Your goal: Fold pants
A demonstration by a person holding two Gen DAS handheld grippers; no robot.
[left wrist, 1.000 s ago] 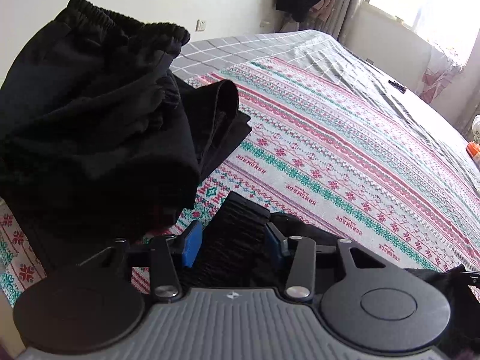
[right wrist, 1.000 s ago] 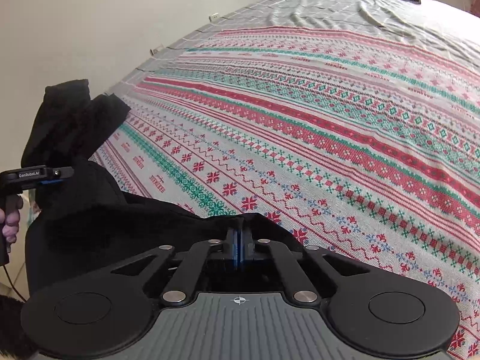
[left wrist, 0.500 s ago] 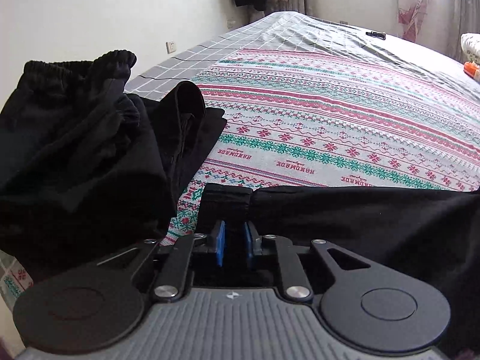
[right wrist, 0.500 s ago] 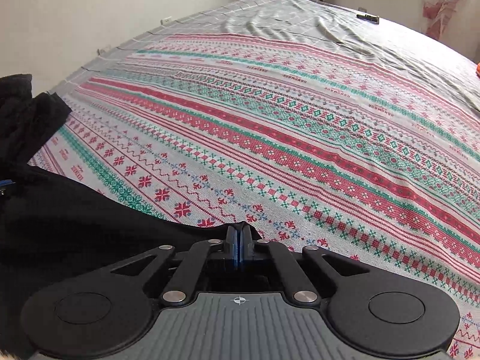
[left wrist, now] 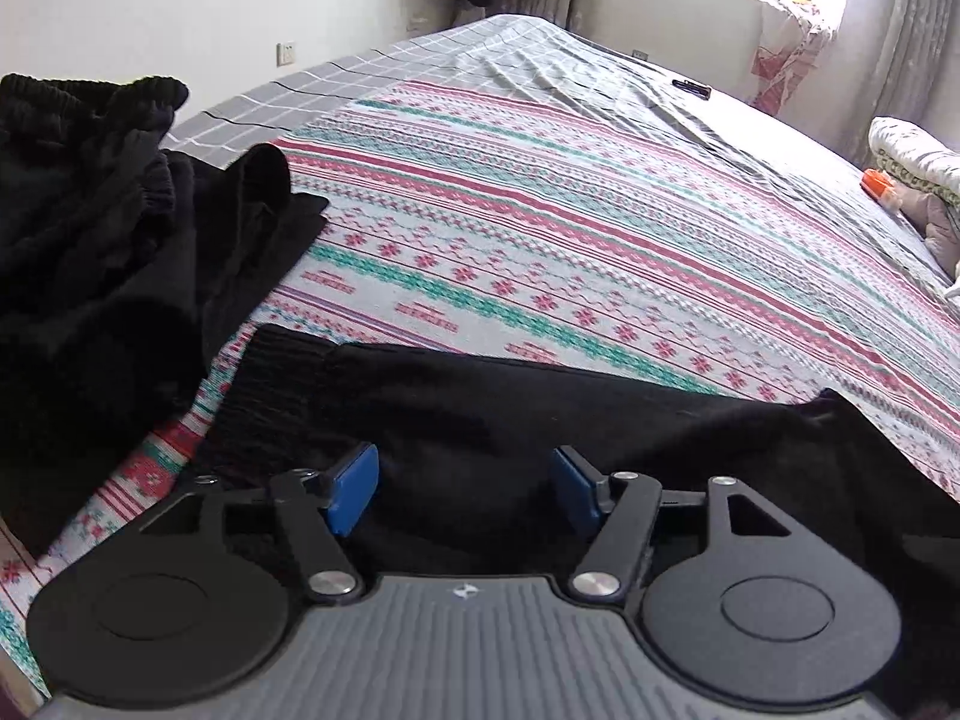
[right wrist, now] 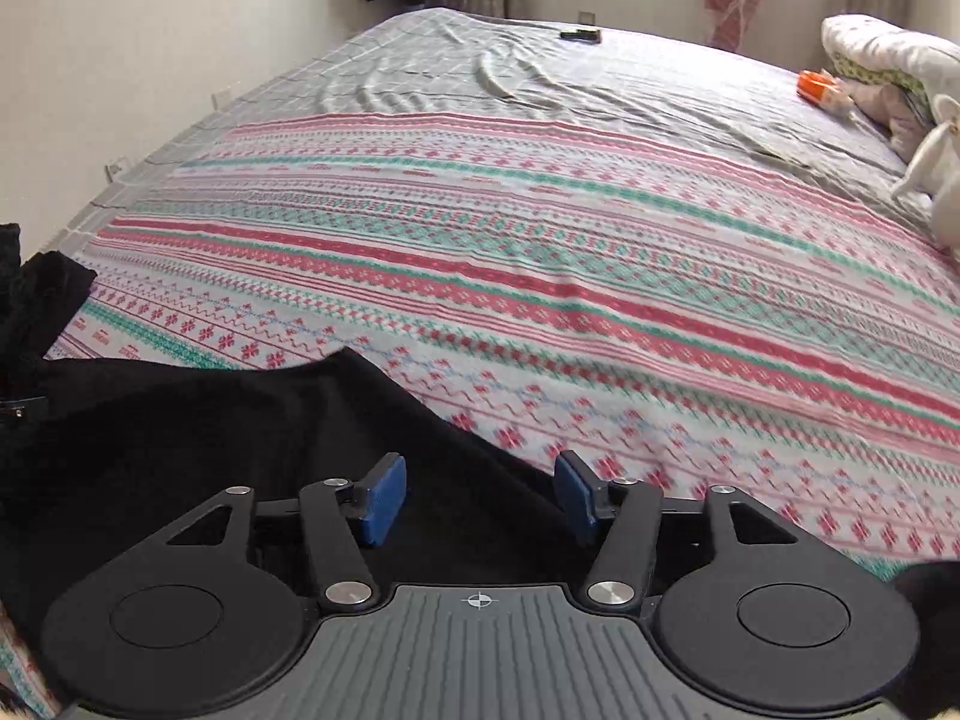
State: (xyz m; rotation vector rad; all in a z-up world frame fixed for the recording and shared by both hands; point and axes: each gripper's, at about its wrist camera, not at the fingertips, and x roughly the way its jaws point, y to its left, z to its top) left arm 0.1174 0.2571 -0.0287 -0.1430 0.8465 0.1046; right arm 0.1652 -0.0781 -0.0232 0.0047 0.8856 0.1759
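Ahead and left of the left gripper (left wrist: 465, 489), a black clothes pile (left wrist: 90, 240) slumps; between both spread-jawed grippers lie the black pants (left wrist: 540, 414), soft, limp, best pinched at the ribbed cuff (left wrist: 270, 384). The right gripper (right wrist: 480, 495) faces the patterned bedspread (right wrist: 600, 276), pillows (right wrist: 888, 54) far right.

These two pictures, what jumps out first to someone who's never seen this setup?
A black pair of pants lies flat along the near edge of a bright red-and-green patterned blanket. The left gripper and right gripper are both open above it. A heap of dark clothes sits at left.
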